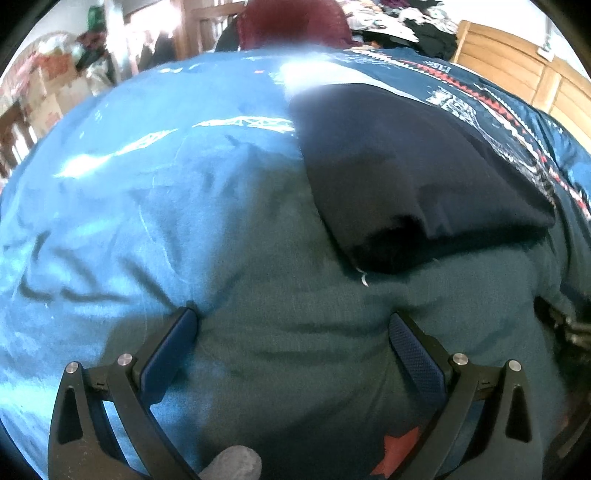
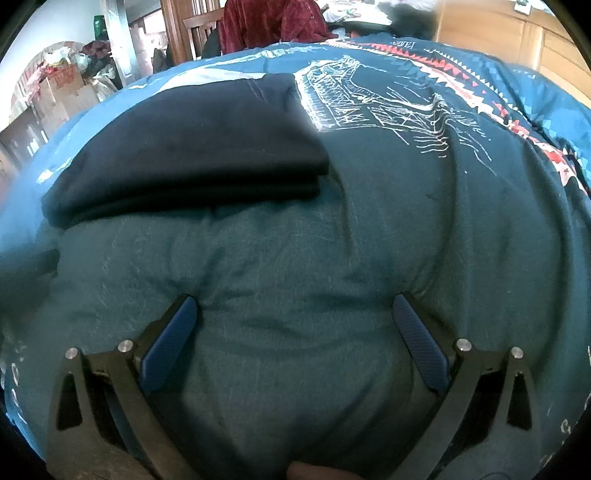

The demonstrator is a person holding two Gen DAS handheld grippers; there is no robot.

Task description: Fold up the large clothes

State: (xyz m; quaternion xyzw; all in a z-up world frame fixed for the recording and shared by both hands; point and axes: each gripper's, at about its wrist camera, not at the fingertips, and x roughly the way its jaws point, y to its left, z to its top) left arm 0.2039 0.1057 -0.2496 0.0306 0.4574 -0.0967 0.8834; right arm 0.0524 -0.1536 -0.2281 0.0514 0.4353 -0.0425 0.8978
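1. One dark garment (image 1: 406,173) sits folded on the blue bedspread (image 1: 147,192), and from here it looks like a finished, compact packet. In the right wrist view the same navy bundle (image 2: 184,155) shows stacked edges along its near side, so we judge at least a couple of folds are done.

2. Both tongs are off the cloth. Our left tongs (image 1: 293,347) stand wide apart with nothing between them but bedspread, the fingers (image 1: 170,350) seemingly pressing into the soft cover. Our right tongs (image 2: 295,332) are spread just as wide, empty, resting near the cover too.

3. Position check: the garment lies ahead of both tongs, up and to the right from the left view, up and to the left from the right view, so it sits between us, well clear of either grip.

4. What's left? For this piece, we'd say little or nothing, maybe a tidy-up of the near edge. A heap of clothes (image 1: 399,18) lies beyond the bed, blurred, so more items may be waiting.
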